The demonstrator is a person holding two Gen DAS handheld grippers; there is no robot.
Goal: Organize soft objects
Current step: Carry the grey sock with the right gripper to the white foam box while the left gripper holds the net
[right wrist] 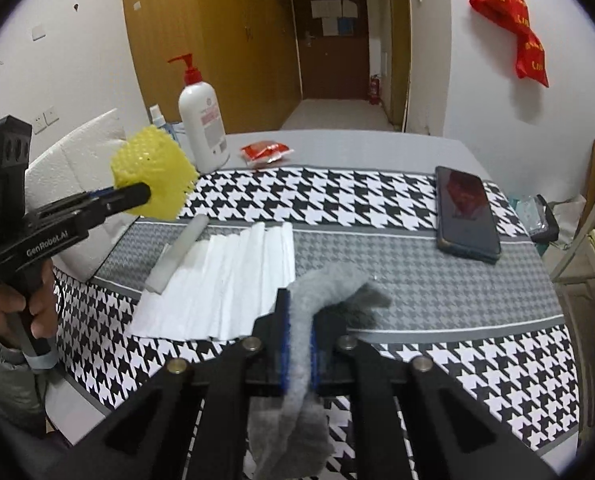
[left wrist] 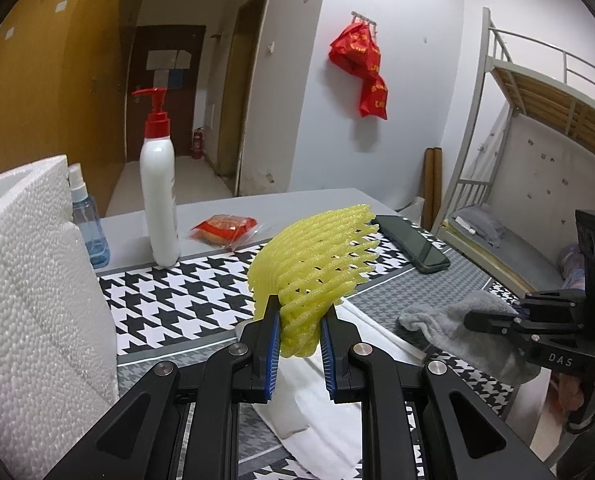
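Two grippers are each clamping something soft above the houndstooth cloth [right wrist: 377,200]: the left gripper [left wrist: 299,332] is squeezing a yellow foam net [left wrist: 317,256], the right gripper [right wrist: 299,344] a grey sock [right wrist: 317,292]. Beside the left gripper's left finger is standing a white foam box [left wrist: 29,264], its inside hidden. Only the right wrist view is showing the folded white towel [right wrist: 225,280] ahead, plus the person's hand [right wrist: 17,304].

Your left gripper [left wrist: 299,340] is matte black with blue ribbed pads on its fingers [left wrist: 272,354] and round silver screws at the linkage pivots. Your right gripper [right wrist: 298,350] is built the same; white "DAS" lettering sits at 3 o'clock in the left view. "GenRobot.AI" marks the left one's side. Your sleeve [right wrist: 1,376] is grey-green, at 8 o'clock.
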